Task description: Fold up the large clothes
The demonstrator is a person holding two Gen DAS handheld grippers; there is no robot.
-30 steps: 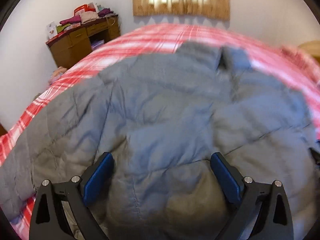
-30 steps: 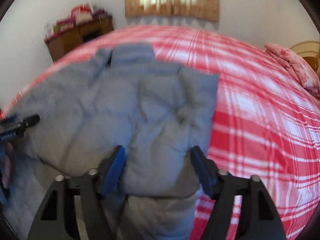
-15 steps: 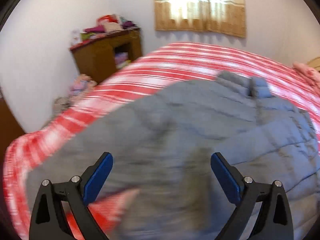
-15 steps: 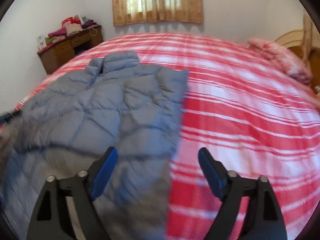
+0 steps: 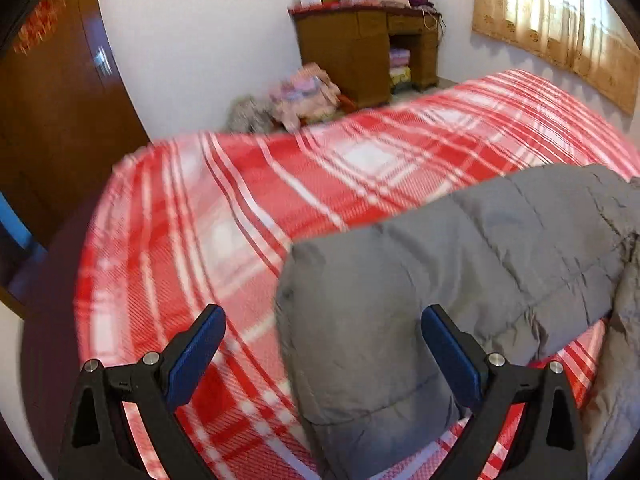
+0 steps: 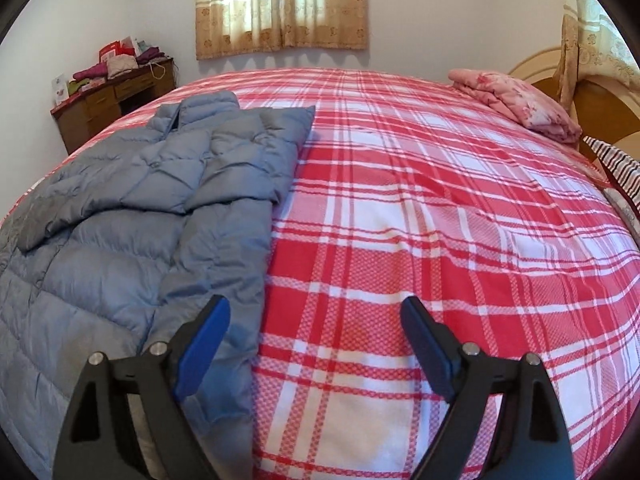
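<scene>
A large grey-blue quilted puffer jacket (image 6: 132,208) lies spread on a red-and-white plaid bed (image 6: 420,208), collar toward the far wall, its right sleeve folded over the body. In the left wrist view one grey sleeve (image 5: 452,264) stretches out to the left side of the bed, its cuff end between my fingers. My left gripper (image 5: 324,356) is open and hovers over that cuff. My right gripper (image 6: 316,344) is open and empty, above the jacket's right edge and the bare bedspread.
A wooden desk (image 5: 364,48) piled with folded clothes stands by the far wall, with bundles (image 5: 304,96) on the floor beside it. A dark wooden wardrobe (image 5: 52,112) is at the left. A pink folded quilt (image 6: 516,100) and headboard (image 6: 600,104) sit at the bed's right.
Both grippers swung outward: the left turned left from above the jacket's body to the sleeve cuff, the right shifted right off the jacket to its edge. Both stayed open.
</scene>
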